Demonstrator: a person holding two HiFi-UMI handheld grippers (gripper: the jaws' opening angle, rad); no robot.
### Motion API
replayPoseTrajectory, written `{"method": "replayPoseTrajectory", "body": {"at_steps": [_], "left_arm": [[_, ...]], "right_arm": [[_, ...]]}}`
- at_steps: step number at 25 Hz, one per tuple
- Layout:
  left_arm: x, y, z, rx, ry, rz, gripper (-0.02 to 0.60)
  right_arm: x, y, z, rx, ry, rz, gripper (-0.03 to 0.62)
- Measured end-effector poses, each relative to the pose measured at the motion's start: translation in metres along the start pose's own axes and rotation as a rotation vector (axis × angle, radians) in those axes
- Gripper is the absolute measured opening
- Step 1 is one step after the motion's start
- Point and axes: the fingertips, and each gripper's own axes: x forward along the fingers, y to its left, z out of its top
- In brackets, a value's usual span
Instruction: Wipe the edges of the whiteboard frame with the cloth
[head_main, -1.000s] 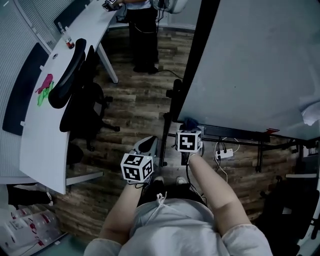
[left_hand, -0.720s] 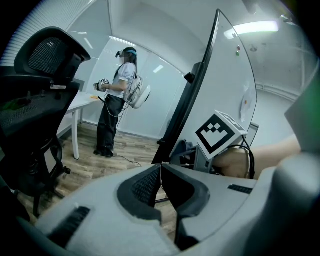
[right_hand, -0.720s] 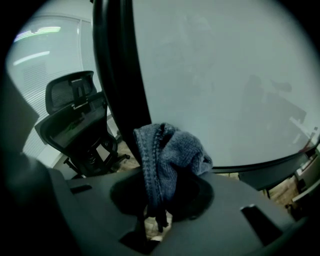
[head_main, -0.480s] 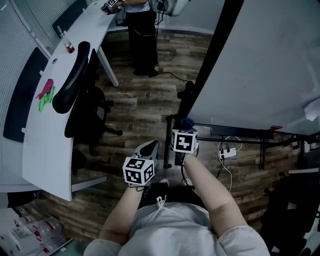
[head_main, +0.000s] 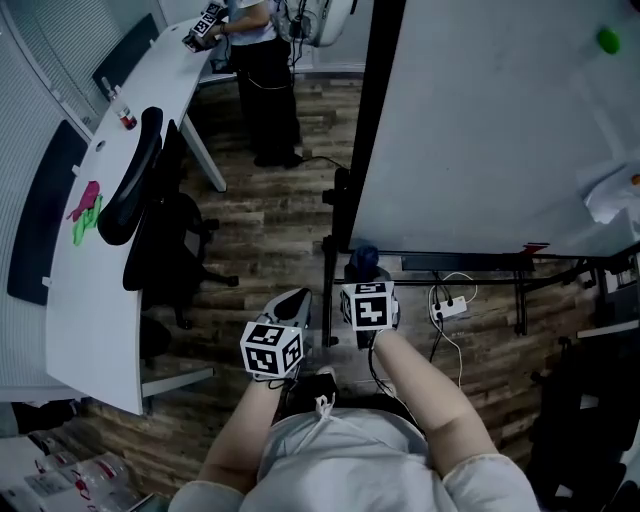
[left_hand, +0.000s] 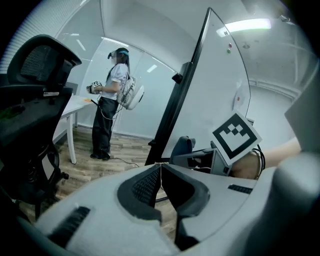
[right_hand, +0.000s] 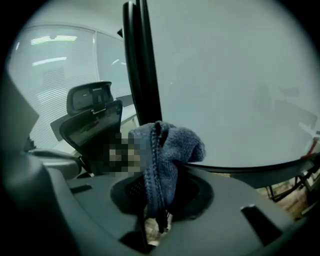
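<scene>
The whiteboard (head_main: 480, 120) stands tilted on a black stand, its black frame edge (head_main: 368, 110) running down the left side and its lower edge (right_hand: 240, 167) curving across the right gripper view. My right gripper (head_main: 362, 270) is shut on a blue-grey cloth (right_hand: 165, 155), and the bunched cloth (head_main: 362, 260) sits at the board's lower left corner. In the right gripper view the frame's upright (right_hand: 142, 65) rises just behind the cloth. My left gripper (head_main: 293, 303) hangs to the left, below the board, shut and empty (left_hand: 160, 167).
A black office chair (head_main: 150, 220) and a curved white desk (head_main: 90, 250) stand to the left. A person (head_main: 260, 70) stands at the desk's far end. A power strip (head_main: 448, 308) with cables lies on the wooden floor under the board.
The view has shifted, and the board's frame now stands more upright in it. The right gripper with the cloth stays at the lower left corner; the left gripper has barely moved.
</scene>
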Motion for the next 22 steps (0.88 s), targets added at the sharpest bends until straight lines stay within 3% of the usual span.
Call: {"method": "replayPoseTrajectory", "body": {"at_steps": [7,14,22], "left_arm": [[0.018,-0.07,0.031,0.062,-0.067,-0.034,0.02],[0.019,-0.151,0.077,0.144,-0.196,-0.059,0.02],[0.0,-0.22,0.116,0.27,-0.328,-0.089,0.02]], "right_arm": [[-0.066,-0.055,0.009,-0.085,-0.102,0.018,0.084],[-0.146,-0.109,0.022,-0.122,-0.235,0.039,0.084],[-0.223,-0.138,0.043,-0.172,-0.419,0.037,0.084]]}}
